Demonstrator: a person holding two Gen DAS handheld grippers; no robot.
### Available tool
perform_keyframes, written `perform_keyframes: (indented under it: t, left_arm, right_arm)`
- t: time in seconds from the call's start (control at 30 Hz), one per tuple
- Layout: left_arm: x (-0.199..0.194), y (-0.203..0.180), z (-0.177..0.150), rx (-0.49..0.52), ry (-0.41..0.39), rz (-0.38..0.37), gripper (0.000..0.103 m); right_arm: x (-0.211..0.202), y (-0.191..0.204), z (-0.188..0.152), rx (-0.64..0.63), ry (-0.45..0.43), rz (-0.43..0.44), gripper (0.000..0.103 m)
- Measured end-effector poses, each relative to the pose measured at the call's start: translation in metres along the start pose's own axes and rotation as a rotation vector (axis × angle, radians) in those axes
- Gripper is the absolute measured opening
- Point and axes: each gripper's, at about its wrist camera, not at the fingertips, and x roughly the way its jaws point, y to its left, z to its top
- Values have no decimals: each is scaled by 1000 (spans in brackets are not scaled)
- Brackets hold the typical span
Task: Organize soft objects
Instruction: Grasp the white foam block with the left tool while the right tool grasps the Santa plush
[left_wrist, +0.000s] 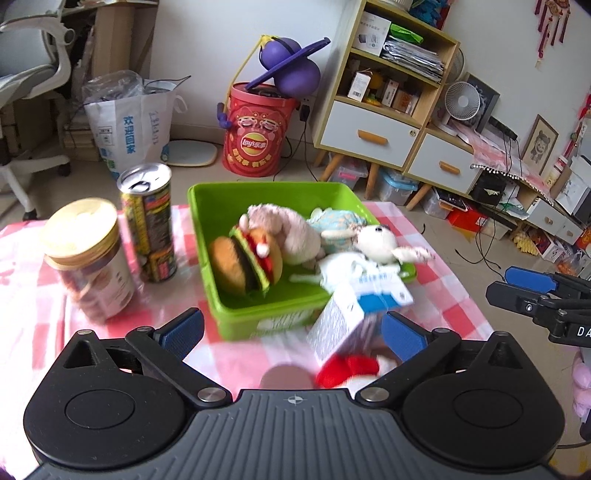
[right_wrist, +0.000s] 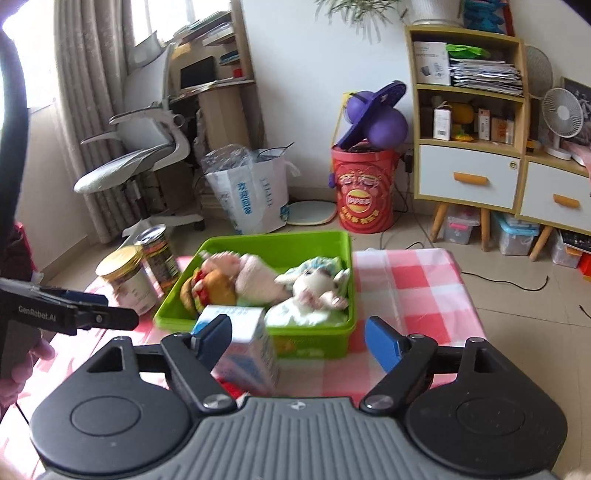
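A green bin (left_wrist: 207, 229) (right_wrist: 332, 243) on the pink checked cloth holds several plush toys: a burger (left_wrist: 243, 266) (right_wrist: 210, 288), a pinkish plush (left_wrist: 291, 229) (right_wrist: 255, 273) and a white animal (left_wrist: 376, 240) (right_wrist: 317, 288). A blue and white carton (left_wrist: 354, 314) (right_wrist: 251, 347) stands tilted in front of the bin. A red and white plush (left_wrist: 347, 369) lies under it. My left gripper (left_wrist: 291, 332) is open, with the carton near its right finger. My right gripper (right_wrist: 297, 339) is open, with the carton beside its left finger.
A jar with a gold lid (left_wrist: 88, 258) (right_wrist: 129, 277) and a tall can (left_wrist: 149, 221) (right_wrist: 159, 254) stand left of the bin. A red bucket (left_wrist: 258, 133), a white bag (left_wrist: 129, 122), a chair and shelves stand on the floor beyond the table.
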Motion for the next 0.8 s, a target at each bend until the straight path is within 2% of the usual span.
perform_keyframes:
  t: [0.47, 0.63, 0.8]
  left_arm:
    - [-37, 19, -72, -7, -20, 49, 98]
    - [-44, 10, -103, 63, -39, 103, 98]
    - [-47, 8, -133, 42, 20, 108, 98]
  right_arm:
    - [-5, 43, -45, -61, 6, 75, 54]
    - [0, 57, -69, -139, 15, 83, 55]
    - [3, 67, -83, -180, 28, 99, 58]
